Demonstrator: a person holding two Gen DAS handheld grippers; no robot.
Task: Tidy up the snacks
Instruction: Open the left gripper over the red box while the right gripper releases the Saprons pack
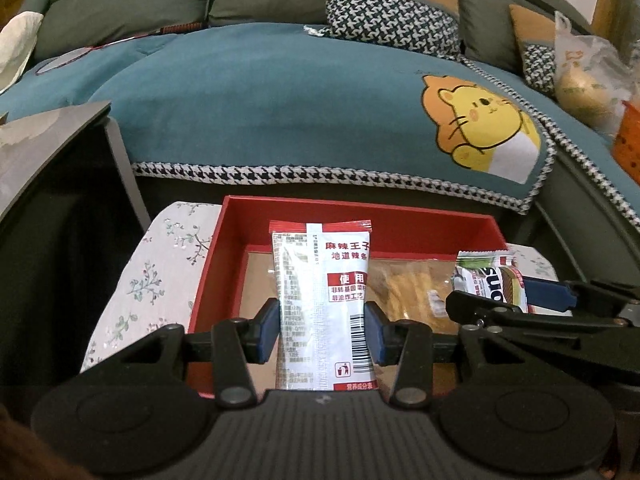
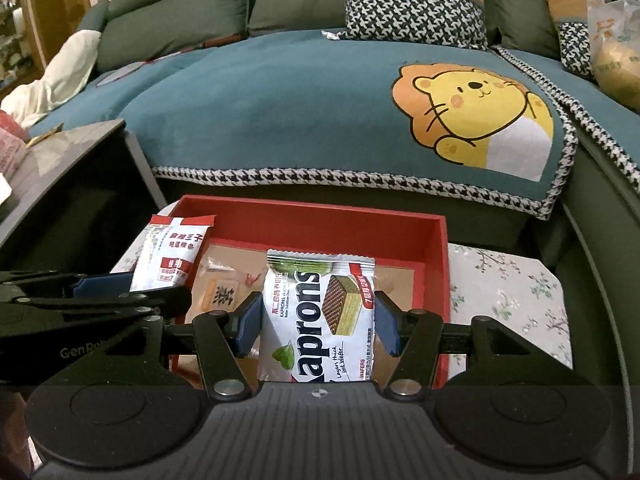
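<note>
Over the red box (image 1: pixel 360 216), the left claw (image 1: pixel 322 326) clamps a spicy-strip packet (image 1: pixel 320 304); the right claw (image 2: pixel 318 324) clamps a Kaprons wafer packet (image 2: pixel 316 320). A clear snack bag (image 1: pixel 404 288) lies inside the box.

Green sofa (image 1: pixel 132 8) w/ teal throw (image 1: pixel 280 100)

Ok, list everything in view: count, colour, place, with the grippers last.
red box: one, red with tan floor, on the floral cloth before the sofa
spicy strip packet: one, white and red, held over the box's left part
Kaprons wafer packet: one, white and green, held over the box's right part
clear bag of pastry: one, clear with tan contents, lying in the box
floral cloth: one, pale with green sprigs, under the box
sofa cover: one, teal with a yellow lion
left gripper: one, black, blue pads, jaws closed on the spicy packet
right gripper: one, black, blue pads, jaws closed on the wafer packet
</note>
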